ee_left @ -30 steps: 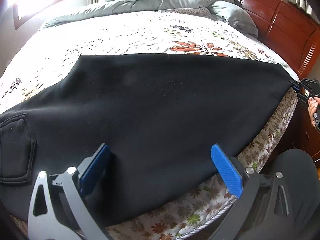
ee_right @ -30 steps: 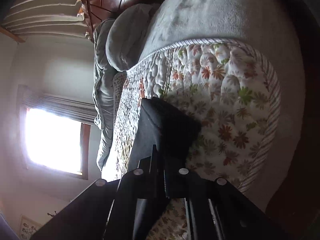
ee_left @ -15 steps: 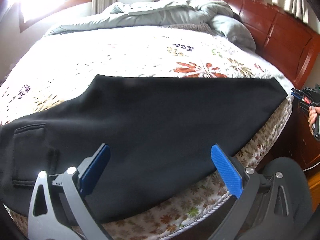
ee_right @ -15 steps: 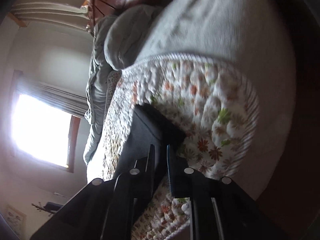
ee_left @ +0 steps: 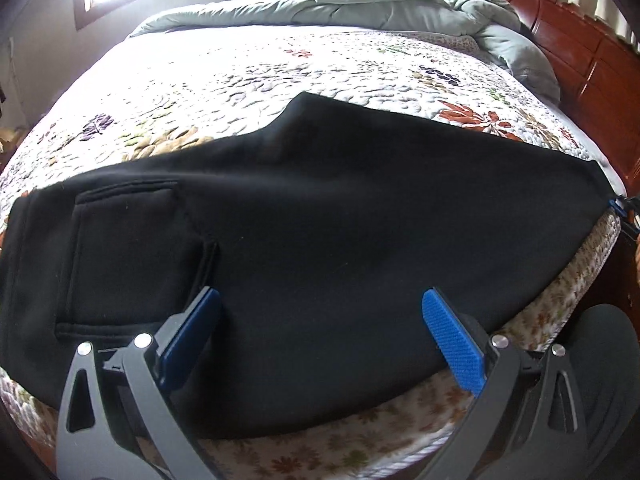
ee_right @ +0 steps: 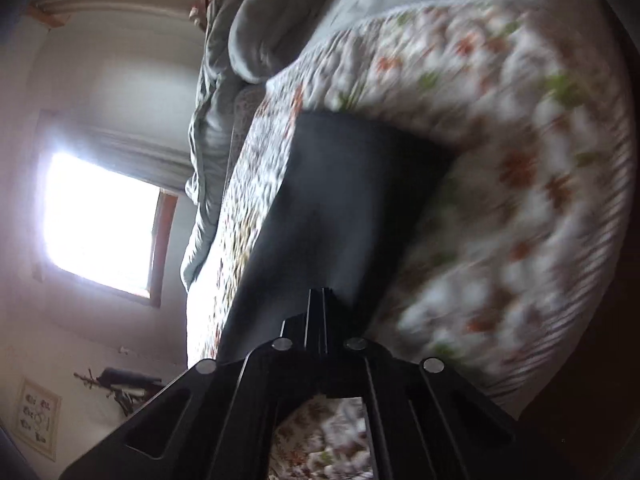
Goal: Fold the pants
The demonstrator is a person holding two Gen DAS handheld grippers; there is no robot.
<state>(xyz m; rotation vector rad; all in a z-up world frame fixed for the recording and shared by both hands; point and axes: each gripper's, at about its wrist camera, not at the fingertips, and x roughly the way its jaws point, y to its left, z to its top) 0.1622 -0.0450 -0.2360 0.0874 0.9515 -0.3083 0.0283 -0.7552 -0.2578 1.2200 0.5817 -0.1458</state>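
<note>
Black pants (ee_left: 320, 216) lie flat across the near edge of the bed, folded leg on leg, back pocket (ee_left: 128, 248) at the left, hem at the right. My left gripper (ee_left: 320, 336) is open, its blue pads (ee_left: 452, 344) hovering over the pants' near edge, holding nothing. My right gripper (ee_right: 318, 300) is shut on the hem end of the pants (ee_right: 352, 200) in the right wrist view, which is blurred. It also shows at the right edge of the left wrist view (ee_left: 624, 208).
The bed has a floral quilt (ee_left: 280, 72). A grey-green duvet (ee_left: 360, 4) is bunched at the far side. A red-brown wooden headboard (ee_left: 580, 48) stands at the right. A window (ee_right: 100, 220) is lit. My dark-clad knee (ee_left: 600, 360) is at the lower right.
The right gripper opened slightly half a second ago and is now shut on the hem again. The left gripper has shifted left, bringing the pocket fully into view.
</note>
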